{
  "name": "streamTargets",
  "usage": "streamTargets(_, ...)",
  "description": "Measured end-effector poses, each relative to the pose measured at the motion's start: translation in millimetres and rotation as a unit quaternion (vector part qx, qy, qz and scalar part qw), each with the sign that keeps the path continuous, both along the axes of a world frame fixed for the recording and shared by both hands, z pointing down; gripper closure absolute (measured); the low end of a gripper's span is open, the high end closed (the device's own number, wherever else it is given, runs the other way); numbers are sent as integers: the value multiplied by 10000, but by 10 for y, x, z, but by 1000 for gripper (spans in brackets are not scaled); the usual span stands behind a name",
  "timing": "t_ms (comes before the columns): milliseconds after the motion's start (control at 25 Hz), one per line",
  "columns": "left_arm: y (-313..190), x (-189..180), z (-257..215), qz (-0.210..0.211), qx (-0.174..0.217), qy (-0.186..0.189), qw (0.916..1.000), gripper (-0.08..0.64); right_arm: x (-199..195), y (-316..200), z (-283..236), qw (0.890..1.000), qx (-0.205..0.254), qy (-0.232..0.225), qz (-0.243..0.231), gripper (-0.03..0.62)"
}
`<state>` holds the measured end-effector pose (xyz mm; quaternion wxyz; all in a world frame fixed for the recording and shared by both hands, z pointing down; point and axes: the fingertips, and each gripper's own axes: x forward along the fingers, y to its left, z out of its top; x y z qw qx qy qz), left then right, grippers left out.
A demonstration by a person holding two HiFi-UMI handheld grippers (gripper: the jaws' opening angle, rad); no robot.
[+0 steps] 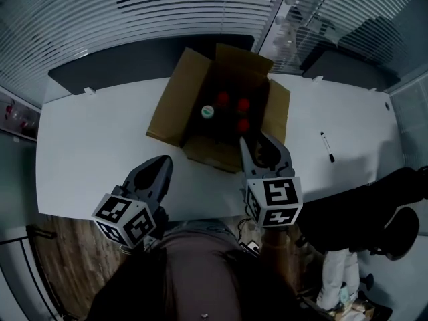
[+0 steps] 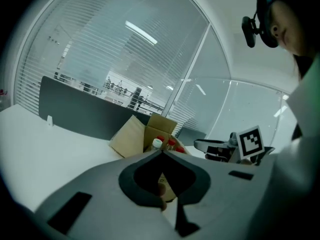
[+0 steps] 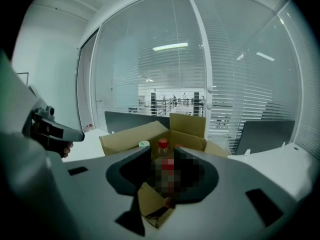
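left tongs [image 2: 162,153] closed, empty; right tongs [image 1: 256,144] slightly parted, empty, facing bottle [image 3: 163,144]: you risk snagging the box [image 1: 167,105] flap.

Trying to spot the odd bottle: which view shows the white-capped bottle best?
The head view: it looks down into the open cardboard box, showing the white-capped bottle beside three red caps. The left gripper view shows only its cap above the box rim; the right gripper view, a sliver of cap.
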<state>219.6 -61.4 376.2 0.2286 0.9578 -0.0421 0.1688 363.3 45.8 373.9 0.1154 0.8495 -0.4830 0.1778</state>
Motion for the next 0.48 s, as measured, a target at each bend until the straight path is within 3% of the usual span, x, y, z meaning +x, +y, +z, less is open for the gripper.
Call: streamTargets(480, -173, 132, 130, -316, -104, -204, 9992, 555, 254, -224, 364, 9970, -613, -385, -266, 437)
